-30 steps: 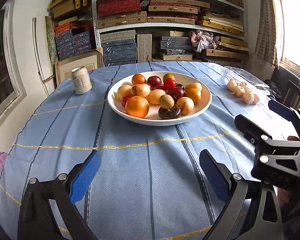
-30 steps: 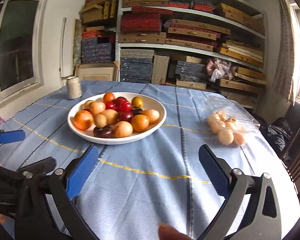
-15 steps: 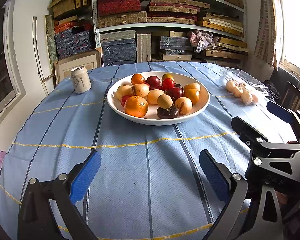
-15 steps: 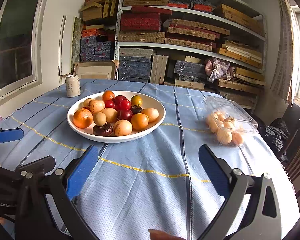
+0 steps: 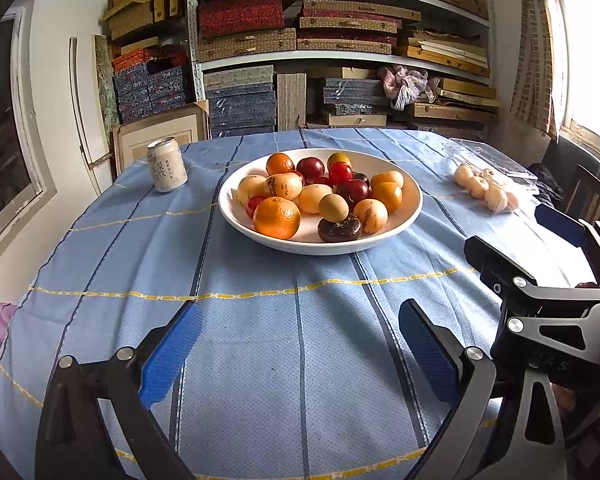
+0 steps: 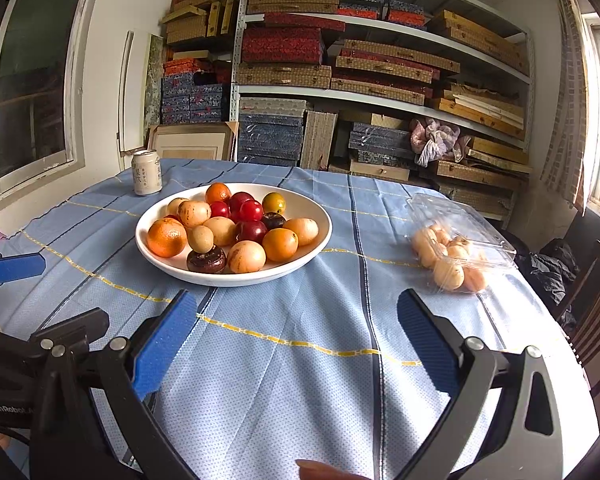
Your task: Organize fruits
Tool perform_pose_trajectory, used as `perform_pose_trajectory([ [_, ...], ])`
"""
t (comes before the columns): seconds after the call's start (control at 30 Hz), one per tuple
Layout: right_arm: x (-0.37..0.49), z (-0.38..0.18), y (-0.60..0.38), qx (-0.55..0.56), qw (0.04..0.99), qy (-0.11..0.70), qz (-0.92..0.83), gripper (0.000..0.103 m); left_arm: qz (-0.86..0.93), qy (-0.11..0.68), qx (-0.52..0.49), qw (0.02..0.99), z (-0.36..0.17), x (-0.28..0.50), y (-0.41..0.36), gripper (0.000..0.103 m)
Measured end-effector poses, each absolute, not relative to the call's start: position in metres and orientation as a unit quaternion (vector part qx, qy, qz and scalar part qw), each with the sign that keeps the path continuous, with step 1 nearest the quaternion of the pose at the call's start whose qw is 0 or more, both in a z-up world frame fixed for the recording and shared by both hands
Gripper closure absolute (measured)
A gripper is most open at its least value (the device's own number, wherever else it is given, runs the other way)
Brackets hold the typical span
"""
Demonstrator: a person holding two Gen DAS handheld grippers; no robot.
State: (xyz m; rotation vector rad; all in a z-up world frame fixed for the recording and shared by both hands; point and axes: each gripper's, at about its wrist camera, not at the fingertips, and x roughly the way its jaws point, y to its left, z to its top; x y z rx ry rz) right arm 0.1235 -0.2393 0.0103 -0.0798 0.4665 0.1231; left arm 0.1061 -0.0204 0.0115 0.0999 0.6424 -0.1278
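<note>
From the left wrist view, we hold the left gripper (image 5: pixel 300 356) with its blue-padded fingers (image 5: pixel 170 354) spread wide and released, nothing between them, above the worktop covered in a blue cloth with yellow stripes (image 5: pixel 260 320). Ahead sits the wide white ceramic bowl (image 5: pixel 413 208), heaped with mixed fruits: a large orange (image 5: pixel 276 217), red plums (image 5: pixel 339 173), pale yellow round fruits and a dark brown one (image 5: pixel 339 229) at the front with a small tan fruit (image 5: pixel 333 207) resting on it. A white drink can (image 5: pixel 166 165) stands upright to the bowl's left. To the right lies an open clear plastic clamshell box (image 5: pixel 487 164) with pale peach-coloured fruits (image 5: pixel 477 186) beside it. The right gripper's black body shows at the right edge.

From the right wrist view, the right gripper (image 6: pixel 298 340) has its fingers (image 6: pixel 166 344) equally spread and empty. The bowl (image 6: pixel 323 236) lies ahead to the left, the can (image 6: pixel 146 178) behind it, and the clamshell box (image 6: pixel 479 236) well apart on the right, holding the peach-coloured fruits (image 6: pixel 447 274). A fingertip (image 6: pixel 319 471) of ours shows at the bottom edge.
</note>
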Motion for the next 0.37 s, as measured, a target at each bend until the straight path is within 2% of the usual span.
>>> perform_pose_trajectory([
  [0.37, 0.1237, 0.0099, -0.2389, -0.041, 0.97, 0.23, 0.061, 0.004, -0.067, 0.32, 0.048, 0.944, 0.0128, 0.1069, -0.0204, 0.004],
])
